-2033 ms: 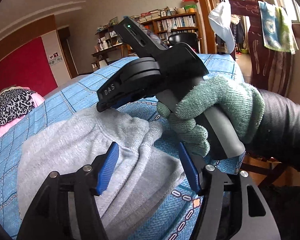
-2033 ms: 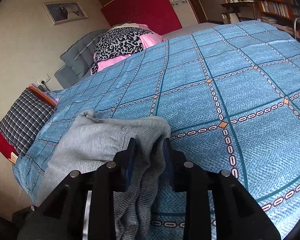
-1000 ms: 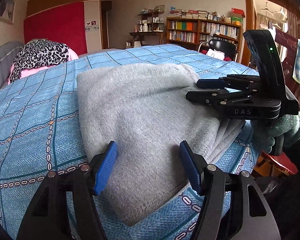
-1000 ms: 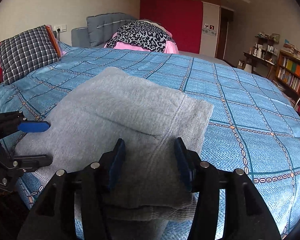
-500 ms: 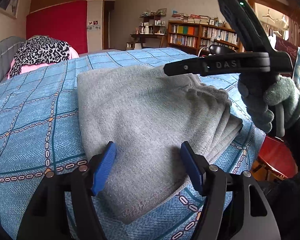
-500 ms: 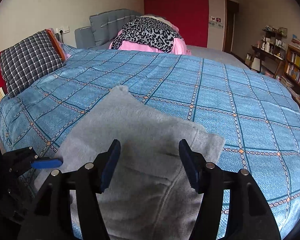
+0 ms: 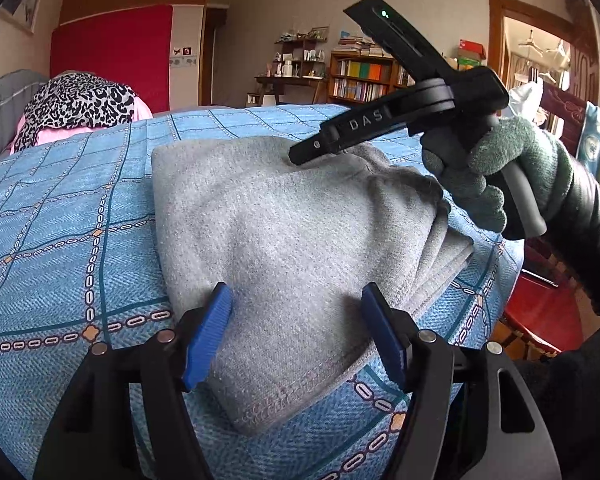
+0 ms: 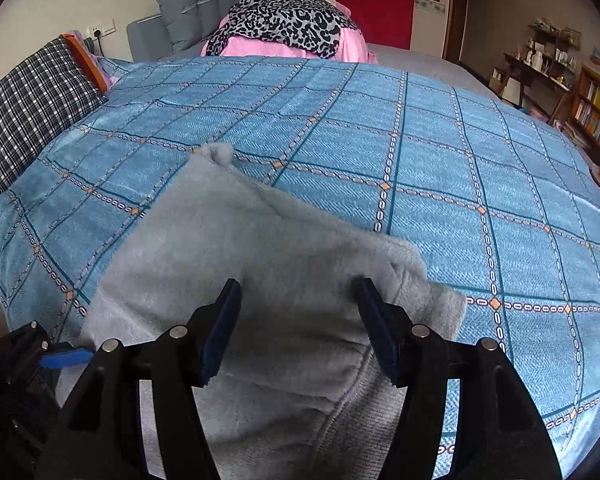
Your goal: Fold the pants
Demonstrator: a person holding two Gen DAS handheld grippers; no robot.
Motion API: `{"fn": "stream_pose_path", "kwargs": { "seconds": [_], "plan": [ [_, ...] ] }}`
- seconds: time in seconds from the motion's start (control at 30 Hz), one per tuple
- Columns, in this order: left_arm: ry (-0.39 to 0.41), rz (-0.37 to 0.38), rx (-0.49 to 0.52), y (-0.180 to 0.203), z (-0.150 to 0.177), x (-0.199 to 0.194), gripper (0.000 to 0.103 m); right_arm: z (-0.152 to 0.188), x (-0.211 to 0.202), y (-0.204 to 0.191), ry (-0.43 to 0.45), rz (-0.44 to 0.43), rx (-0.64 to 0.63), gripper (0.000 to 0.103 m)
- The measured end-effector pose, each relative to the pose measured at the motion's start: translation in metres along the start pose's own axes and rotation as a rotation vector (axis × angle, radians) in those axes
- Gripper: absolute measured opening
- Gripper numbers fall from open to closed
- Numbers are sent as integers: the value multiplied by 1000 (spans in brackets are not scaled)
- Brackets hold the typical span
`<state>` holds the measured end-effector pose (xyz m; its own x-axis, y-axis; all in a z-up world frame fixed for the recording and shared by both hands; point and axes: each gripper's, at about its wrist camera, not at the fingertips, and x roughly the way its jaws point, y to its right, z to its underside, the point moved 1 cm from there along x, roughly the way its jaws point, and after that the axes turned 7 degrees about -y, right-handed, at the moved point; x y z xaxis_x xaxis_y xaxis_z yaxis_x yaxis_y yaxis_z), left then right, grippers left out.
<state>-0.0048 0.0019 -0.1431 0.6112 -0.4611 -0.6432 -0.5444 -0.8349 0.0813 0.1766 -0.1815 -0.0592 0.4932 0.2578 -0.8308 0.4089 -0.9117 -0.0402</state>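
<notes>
Grey pants (image 7: 300, 240) folded flat on blue checked bedspread (image 7: 60, 240), left gripper (image 7: 296, 332) released above near hem, right gripper (image 8: 300, 328) just opened, nothing gripped.

The gray pants (image 8: 260, 280) run off the bottom edge of the right wrist view, so their near end cannot be seen. The bed (image 8: 460, 140) under them is cut off at the sides. In that view only one blue tip of the left tool (image 8: 60, 358) shows at the left edge. In the left wrist view, the right tool (image 7: 312, 148) hides part of the pants' far edge, and the book titles on the bookshelf (image 7: 360, 80) are too small to read.
</notes>
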Motion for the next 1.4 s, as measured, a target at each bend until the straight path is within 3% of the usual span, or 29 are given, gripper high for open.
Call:
{"fn": "stream_pose_path", "kwargs": {
  "seconds": [0.13, 0.33, 0.5, 0.6, 0.73, 1.03, 1.2, 1.4],
  "plan": [
    [8, 10, -5, -6, 2, -3, 67, -29, 5, -19, -4, -61, -33, 62],
    [15, 19, -11, -11, 4, -5, 67, -76, 46, -52, -71, -118, -88, 62],
    [19, 36, -13, -16, 7, -8, 67, -99, 90, -58, -142, -20, -81, 62],
    [22, 51, -17, -20, 9, -8, 67, -103, 118, -46, -202, -14, -46, 63],
    [24, 59, -22, -23, 10, -7, 67, -98, 136, -41, -217, -4, -36, 73],
    [15, 61, -31, -24, 9, -9, 68, -92, 95, -35, -115, -59, 2, 73],
    [-10, 112, -45, -28, 4, -11, 78, -74, 45, -27, -13, -87, 30, 73],
    [-35, 126, -68, -32, -5, -16, 84, -29, 3, -10, 74, -9, 63, 73]
  ]
}}
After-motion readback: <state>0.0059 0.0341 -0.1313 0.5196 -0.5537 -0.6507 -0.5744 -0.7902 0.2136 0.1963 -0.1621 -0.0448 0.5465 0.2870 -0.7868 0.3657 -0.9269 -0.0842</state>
